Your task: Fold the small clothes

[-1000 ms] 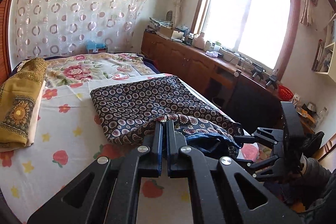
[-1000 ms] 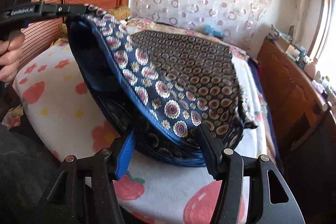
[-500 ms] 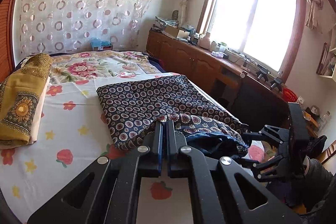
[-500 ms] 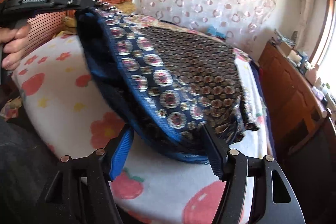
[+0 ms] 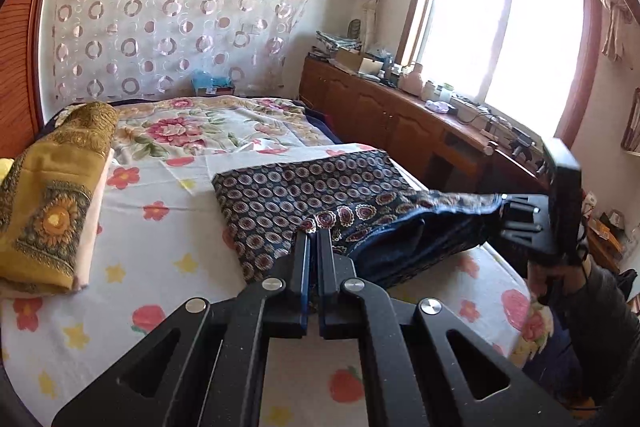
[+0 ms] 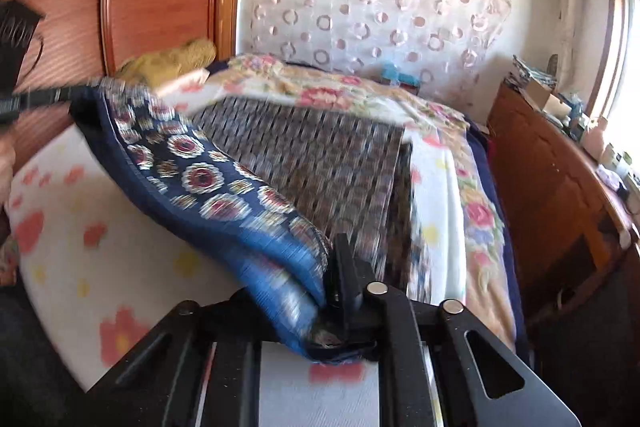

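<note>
Bed (image 5: 168,267) under patterned garment (image 5: 304,187)

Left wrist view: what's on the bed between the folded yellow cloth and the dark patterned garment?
Only bare fruit-and-flower bedsheet separates the yellow cloth and the garment; the left wrist view shows it.

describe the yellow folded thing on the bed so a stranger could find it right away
Start at the bed with its white sheet printed in red flowers and yellow stars. Along the edge nearest the wooden wall panel lies a mustard-yellow folded cloth, well apart from the dark patterned garment at the bed's middle. A large sunflower medallion and ornate gold borders set it apart.
</note>
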